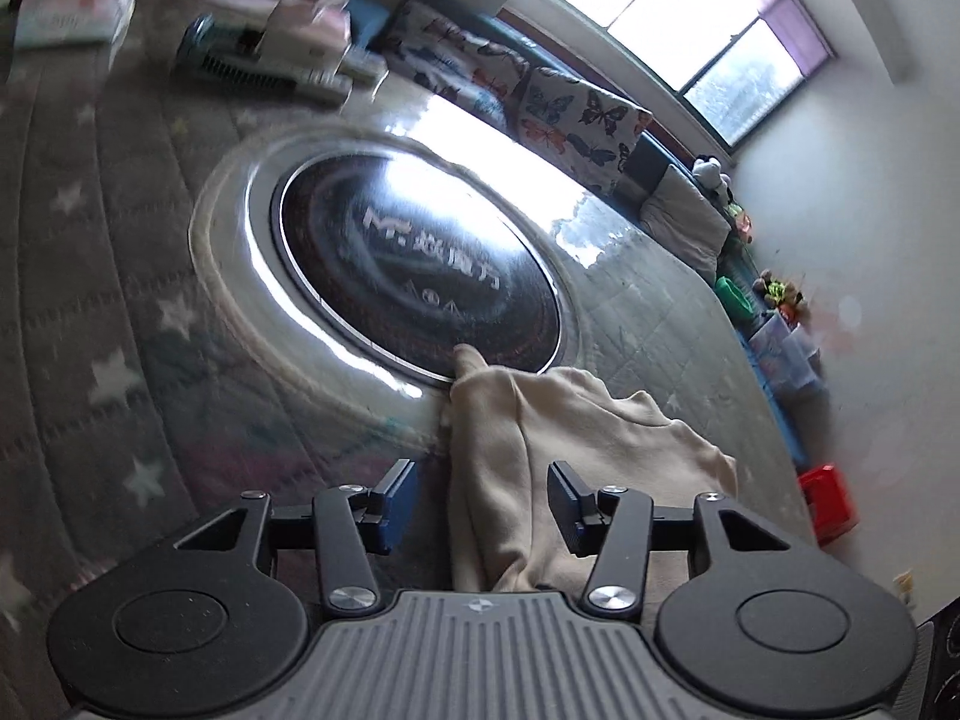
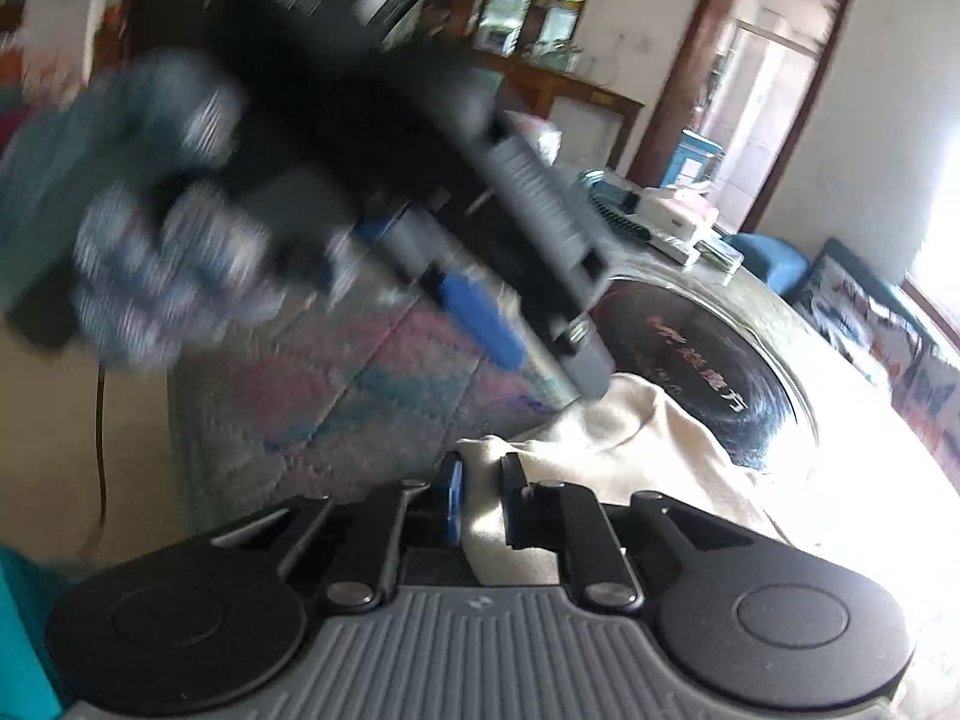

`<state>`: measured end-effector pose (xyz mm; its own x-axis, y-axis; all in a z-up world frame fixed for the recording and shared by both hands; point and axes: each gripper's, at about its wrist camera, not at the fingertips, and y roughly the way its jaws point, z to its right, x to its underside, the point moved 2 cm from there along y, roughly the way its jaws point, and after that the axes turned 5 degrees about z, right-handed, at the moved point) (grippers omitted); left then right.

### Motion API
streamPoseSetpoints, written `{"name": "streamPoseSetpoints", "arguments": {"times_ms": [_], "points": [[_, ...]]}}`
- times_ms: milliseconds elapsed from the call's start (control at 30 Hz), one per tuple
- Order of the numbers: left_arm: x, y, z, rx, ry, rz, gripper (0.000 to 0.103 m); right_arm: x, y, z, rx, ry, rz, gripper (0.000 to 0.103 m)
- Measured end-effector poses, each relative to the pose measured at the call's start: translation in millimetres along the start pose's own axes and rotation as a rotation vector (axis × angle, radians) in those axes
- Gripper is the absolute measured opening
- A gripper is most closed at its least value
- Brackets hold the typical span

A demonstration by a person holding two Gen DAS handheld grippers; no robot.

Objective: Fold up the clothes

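Observation:
A cream garment lies bunched on a quilted table cover, next to a round black glass plate. My left gripper is open, its blue pads on either side of a fold of the garment. In the right wrist view my right gripper is shut on a fold of the cream garment. The left gripper and a gloved hand holding it appear blurred above.
The grey star-patterned cover spans the table. Boxes and a comb lie at its far edge. Butterfly cushions line a bench under the window. A red box sits on the floor. A doorway stands behind.

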<state>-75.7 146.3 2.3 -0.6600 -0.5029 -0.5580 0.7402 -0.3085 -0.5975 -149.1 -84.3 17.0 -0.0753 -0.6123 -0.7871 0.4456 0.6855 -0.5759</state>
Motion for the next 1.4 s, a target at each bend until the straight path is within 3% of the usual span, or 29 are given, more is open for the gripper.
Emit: {"name": "streamPoseSetpoints", "arguments": {"times_ms": [267, 400, 467, 600, 767, 933, 1100, 1200, 1400], "points": [[4.5, 13.3, -2.1, 0.083, -0.238, -0.008, 0.052, -4.7, -26.4, 23.4, 0.001, 0.123, 0.082, 0.010], [6.3, 18.8, -1.3, 0.086, -0.263, -0.007, 0.049, -2.9, -33.5, 27.1, -0.001, 0.137, 0.097, 0.009], [6.3, 20.1, -5.2, 0.088, -0.291, -0.010, 0.039, -2.4, -37.3, 26.8, 0.000, 0.141, 0.104, 0.009], [5.0, 17.9, -15.0, 0.100, -0.357, 0.002, 0.039, -2.9, -42.9, 28.7, 0.010, 0.161, 0.118, 0.009], [0.5, 9.1, -22.1, 0.127, -0.400, 0.015, 0.057, -5.5, -48.1, 33.5, 0.022, 0.178, 0.136, 0.009], [3.3, 13.0, -22.1, 0.164, -0.427, -0.005, 0.064, -6.1, -50.6, 33.2, 0.023, 0.173, 0.144, 0.009], [10.2, 23.0, -22.9, 0.170, -0.476, -0.040, 0.064, -6.2, -51.3, 32.5, 0.025, 0.177, 0.148, 0.009], [8.5, 26.9, -23.2, 0.176, -0.482, -0.044, 0.061, -6.8, -50.1, 34.4, 0.024, 0.175, 0.149, 0.009], [4.9, 33.0, -28.0, 0.179, -0.487, -0.044, 0.022, -5.3, -46.8, 33.3, 0.015, 0.166, 0.141, 0.009]]}}
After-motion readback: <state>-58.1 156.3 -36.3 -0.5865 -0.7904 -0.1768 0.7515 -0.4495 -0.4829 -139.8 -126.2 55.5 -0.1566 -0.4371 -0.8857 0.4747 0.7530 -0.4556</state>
